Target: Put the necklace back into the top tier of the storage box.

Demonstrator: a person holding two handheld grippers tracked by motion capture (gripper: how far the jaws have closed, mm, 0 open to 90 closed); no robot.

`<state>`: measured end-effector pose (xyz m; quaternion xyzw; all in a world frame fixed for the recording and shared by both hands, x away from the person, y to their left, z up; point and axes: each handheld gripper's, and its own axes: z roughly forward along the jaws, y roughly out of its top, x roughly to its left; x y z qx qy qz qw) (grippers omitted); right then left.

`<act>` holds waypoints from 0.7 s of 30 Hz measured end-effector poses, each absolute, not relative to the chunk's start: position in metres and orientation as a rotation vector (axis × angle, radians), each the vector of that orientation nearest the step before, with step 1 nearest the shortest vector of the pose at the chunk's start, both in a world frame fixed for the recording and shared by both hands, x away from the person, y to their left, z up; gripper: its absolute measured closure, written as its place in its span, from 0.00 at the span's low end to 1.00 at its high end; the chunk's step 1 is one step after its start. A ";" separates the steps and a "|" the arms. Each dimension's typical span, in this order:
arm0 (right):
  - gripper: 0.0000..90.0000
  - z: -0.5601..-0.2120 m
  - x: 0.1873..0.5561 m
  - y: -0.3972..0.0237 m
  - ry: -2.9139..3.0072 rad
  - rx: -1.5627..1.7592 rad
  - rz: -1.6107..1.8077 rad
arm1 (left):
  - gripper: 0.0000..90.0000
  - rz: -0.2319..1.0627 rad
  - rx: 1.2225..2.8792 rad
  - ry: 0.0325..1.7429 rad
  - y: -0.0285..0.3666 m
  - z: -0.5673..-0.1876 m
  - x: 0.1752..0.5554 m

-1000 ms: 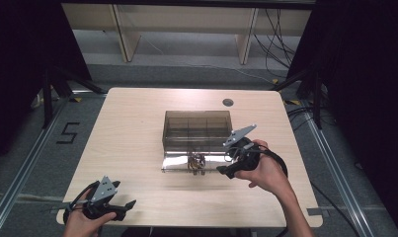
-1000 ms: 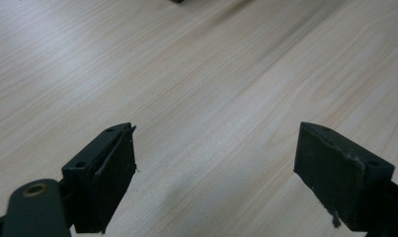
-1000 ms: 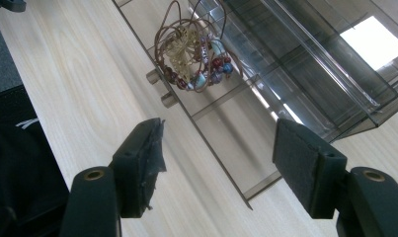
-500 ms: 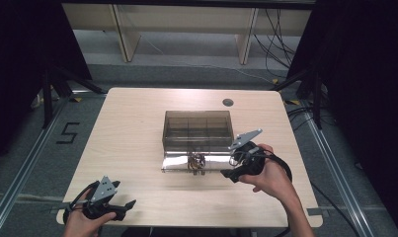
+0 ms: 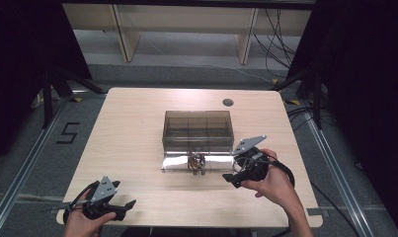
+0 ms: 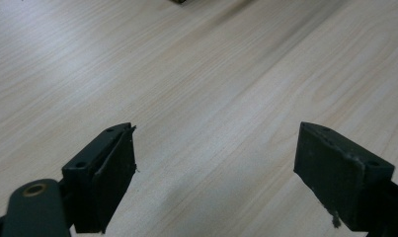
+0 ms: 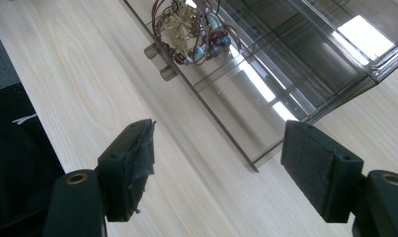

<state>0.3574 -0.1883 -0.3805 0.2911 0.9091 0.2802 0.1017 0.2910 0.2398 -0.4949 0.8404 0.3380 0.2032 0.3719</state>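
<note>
The left gripper (image 5: 121, 206) sits at the bench's (image 5: 132, 133) near left edge, jaws wide apart over bare wood with nothing between them. To the right, the right gripper (image 5: 232, 178) hangs just beside the near right corner of the clear box's (image 5: 197, 129) folded-down lid (image 7: 246, 98); its jaws have just been opening and stand wide, holding nothing. The beaded bracelet (image 5: 197, 160) lies on that lid at mid-bench. Beyond the box, open wood runs to the far edge.
</note>
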 end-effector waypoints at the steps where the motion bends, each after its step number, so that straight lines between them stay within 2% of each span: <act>1: 0.32 -0.382 0.356 -0.188 2.671 0.886 0.828 | 0.17 0.536 2.168 0.843 0.241 -0.494 0.292; 7: 0.32 -0.387 0.352 -0.193 2.644 0.907 0.835 | 0.17 0.503 2.134 0.868 0.239 -0.496 0.291; 9: 0.32 -0.386 0.350 -0.194 2.654 0.934 0.836 | 0.17 0.539 2.172 0.837 0.241 -0.494 0.293; 15: 0.31 -0.389 0.344 -0.195 2.622 0.924 0.865 | 0.17 0.539 2.172 0.837 0.241 -0.494 0.293; 18: 0.30 -0.390 0.342 -0.196 2.646 0.896 0.857 | 0.18 0.508 2.143 0.865 0.239 -0.495 0.291; 21: 0.30 -0.392 0.340 -0.196 2.645 0.872 0.865 | 0.18 0.544 2.202 0.813 0.243 -0.491 0.292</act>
